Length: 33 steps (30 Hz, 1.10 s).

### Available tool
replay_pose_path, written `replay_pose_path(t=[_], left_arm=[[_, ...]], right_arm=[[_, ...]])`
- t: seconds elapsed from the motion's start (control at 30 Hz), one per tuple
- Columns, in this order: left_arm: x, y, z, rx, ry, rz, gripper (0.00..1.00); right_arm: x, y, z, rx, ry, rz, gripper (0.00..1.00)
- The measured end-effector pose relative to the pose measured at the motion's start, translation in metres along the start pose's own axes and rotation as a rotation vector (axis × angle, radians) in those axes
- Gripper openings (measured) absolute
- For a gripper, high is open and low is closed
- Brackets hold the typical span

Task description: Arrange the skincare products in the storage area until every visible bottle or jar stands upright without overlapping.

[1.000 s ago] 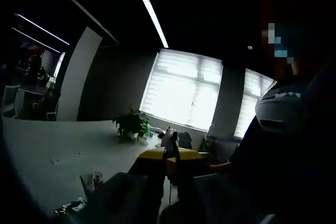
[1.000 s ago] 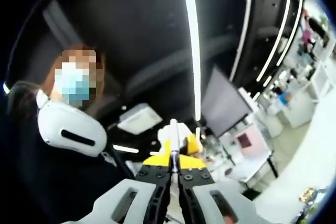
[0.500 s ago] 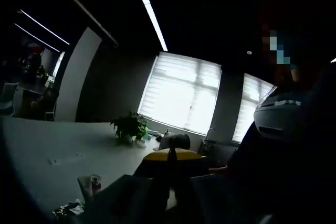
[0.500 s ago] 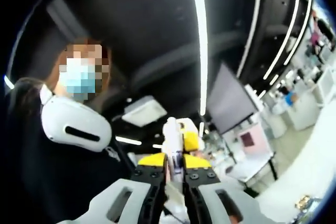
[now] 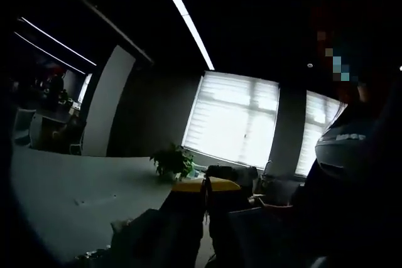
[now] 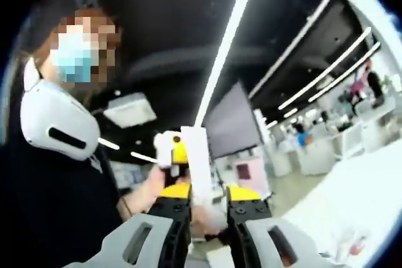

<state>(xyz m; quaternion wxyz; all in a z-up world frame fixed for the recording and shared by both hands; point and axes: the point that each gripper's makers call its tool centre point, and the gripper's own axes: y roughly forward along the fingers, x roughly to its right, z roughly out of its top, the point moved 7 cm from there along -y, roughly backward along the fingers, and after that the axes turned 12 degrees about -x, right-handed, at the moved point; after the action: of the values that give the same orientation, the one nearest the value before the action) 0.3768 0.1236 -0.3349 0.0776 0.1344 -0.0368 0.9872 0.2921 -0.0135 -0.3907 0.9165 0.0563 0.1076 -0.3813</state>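
On my left gripper (image 5: 205, 187) the jaws were pressed together on nothing, with a potted plant (image 5: 171, 161) on the pale worktop (image 5: 75, 183) just left of their tips. My right gripper (image 6: 208, 194) had its jaws parted around a white tube (image 6: 196, 158), upright between them.

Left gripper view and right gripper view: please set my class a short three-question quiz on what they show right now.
1. True or false: in the left gripper view, a potted plant stands on the white table.
2. In the right gripper view, the jaws of the right gripper stand: A) pressed together; B) apart, with a white object rising between them; C) apart around a red jar.
3. Fill in: in the left gripper view, the windows are covered by ____.

Key: 1 true; 2 B; 3 blinds.
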Motion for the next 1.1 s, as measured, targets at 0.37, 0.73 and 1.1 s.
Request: replay_pose_path(t=[0.37, 0.73, 1.1], left_arm=[[0.002, 0.004, 0.001, -0.032, 0.045, -0.007, 0.0], [0.009, 0.007, -0.002, -0.03, 0.079, -0.056, 0.0], [0.024, 0.01, -0.009, -0.023, -0.083, -0.286, 0.25]], right_arm=[[-0.007, 0.001, 0.026, 0.011, -0.19, -0.051, 0.0], [0.003, -0.011, 0.032, -0.01, -0.283, 0.06, 0.0], [0.008, -0.04, 0.066, 0.052, -0.569, 0.267, 0.0]])
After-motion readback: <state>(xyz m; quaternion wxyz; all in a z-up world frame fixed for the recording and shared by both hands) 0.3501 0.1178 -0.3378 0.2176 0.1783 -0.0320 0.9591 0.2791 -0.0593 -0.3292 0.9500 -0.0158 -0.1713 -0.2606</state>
